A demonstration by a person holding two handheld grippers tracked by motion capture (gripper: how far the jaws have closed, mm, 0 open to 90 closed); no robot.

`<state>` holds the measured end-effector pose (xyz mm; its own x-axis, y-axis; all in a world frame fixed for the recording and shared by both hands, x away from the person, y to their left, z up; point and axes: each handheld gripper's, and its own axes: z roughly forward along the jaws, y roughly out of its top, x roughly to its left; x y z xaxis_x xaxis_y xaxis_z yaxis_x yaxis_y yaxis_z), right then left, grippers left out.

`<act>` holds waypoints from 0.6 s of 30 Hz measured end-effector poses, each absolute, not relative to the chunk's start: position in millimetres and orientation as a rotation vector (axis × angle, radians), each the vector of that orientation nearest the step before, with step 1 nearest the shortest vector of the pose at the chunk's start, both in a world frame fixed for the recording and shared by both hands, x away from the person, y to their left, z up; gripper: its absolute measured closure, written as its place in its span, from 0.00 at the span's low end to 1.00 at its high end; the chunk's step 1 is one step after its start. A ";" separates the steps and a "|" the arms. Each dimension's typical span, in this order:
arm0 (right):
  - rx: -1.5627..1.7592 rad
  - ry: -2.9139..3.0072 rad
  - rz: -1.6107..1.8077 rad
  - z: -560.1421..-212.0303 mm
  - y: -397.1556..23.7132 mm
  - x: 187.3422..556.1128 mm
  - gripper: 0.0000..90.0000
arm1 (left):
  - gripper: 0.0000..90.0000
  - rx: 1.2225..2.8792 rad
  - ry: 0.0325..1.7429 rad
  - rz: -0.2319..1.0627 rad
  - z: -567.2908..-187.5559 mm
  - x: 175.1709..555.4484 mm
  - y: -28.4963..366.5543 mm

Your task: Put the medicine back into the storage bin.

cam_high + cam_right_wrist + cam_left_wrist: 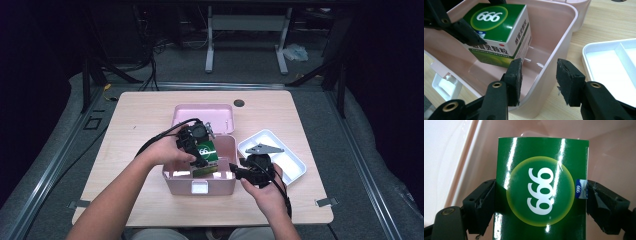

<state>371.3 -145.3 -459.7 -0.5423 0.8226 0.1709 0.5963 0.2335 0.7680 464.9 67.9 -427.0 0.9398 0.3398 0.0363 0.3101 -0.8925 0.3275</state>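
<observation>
A green medicine carton (pixel 206 151) with a white number in a yellow ring hangs tilted inside the open pink box (pixel 200 186). My left gripper (pixel 204 159) is shut on it; in the left gripper view both jaws press the carton (pixel 541 187) at its sides, with the pink box wall (pixel 611 157) behind. In the right gripper view the carton (pixel 499 27) sits low in the box (pixel 564 30), white side down. My right gripper (pixel 539 75) is open astride the box's right wall, one jaw inside and one outside. The right gripper (pixel 235 170) rests at the box's right front corner.
The pink lid (pixel 202 116) stands open behind the box. A white divided tray (pixel 295 165) lies on the wooden table (pixel 130 120) just right of the box; its near corner (pixel 606 62) is close to my right jaw. A dark round hole (pixel 239 103) marks the table's back.
</observation>
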 end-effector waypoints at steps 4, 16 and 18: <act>1.328 2.243 1.200 -459.8 -145.2 371.2 0.62 | 0.18 2.779 0.492 0.126 -435.2 467.4 67.3; 1.322 2.229 1.209 -459.0 -147.1 370.8 0.62 | 0.18 2.809 0.496 0.129 -451.5 471.9 62.7; 1.321 2.228 1.211 -459.1 -147.1 370.7 0.62 | 0.18 2.810 0.501 0.130 -452.9 472.7 62.7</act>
<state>370.7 -147.1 -459.1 -0.5420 0.8237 0.1664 0.5879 0.2302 0.7755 472.7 62.7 -452.9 0.9357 0.3507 0.0385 0.3252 -0.8997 0.2911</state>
